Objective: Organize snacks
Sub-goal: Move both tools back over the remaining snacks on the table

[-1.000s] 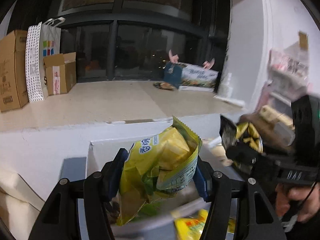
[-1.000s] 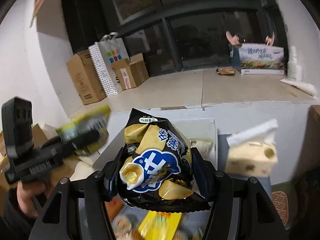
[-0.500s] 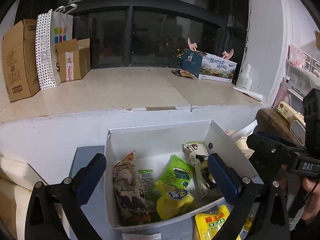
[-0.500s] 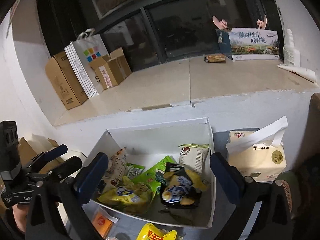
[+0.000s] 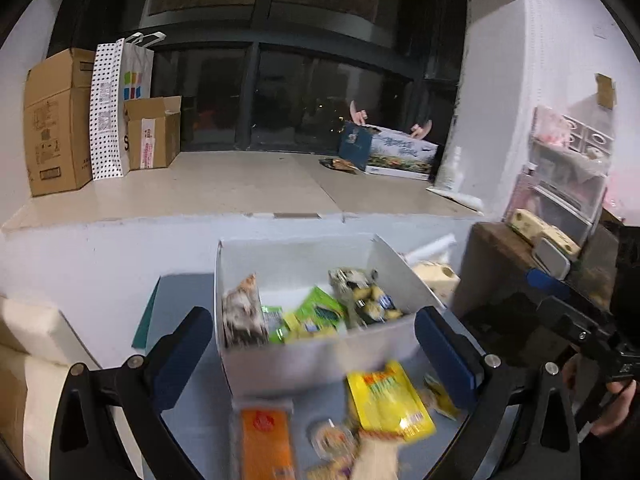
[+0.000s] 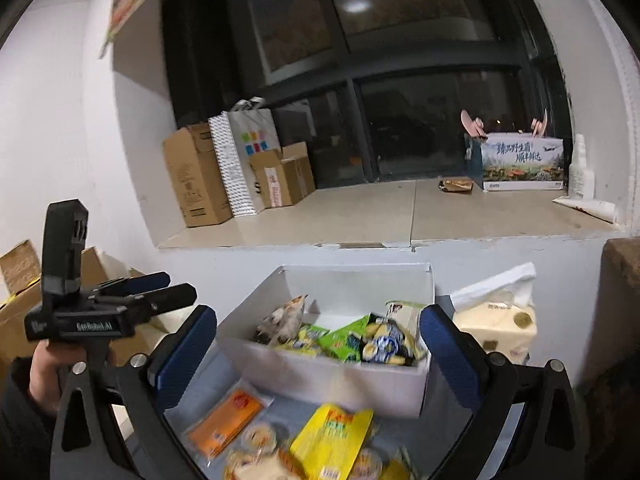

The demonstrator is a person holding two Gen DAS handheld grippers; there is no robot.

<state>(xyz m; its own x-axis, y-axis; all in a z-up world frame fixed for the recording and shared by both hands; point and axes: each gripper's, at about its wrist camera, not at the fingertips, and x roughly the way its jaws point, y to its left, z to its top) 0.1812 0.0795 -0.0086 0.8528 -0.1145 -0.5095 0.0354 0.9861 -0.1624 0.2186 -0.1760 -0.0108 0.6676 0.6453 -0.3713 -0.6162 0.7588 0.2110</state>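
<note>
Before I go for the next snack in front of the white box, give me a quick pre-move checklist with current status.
1. Left gripper open and empty: ok.
2. Right gripper open and empty: ok.
3. White box upright, with room behind the bags inside: ok.
4. Loose snacks in reach: ok; yellow packet and orange packet lie in front of the box.
5. Yellow packet free of neighbours: not ok; it overlaps the round cups beside it.
6. Packet edges sharp enough to aim: cannot tell; left wrist view is blurred.
</note>
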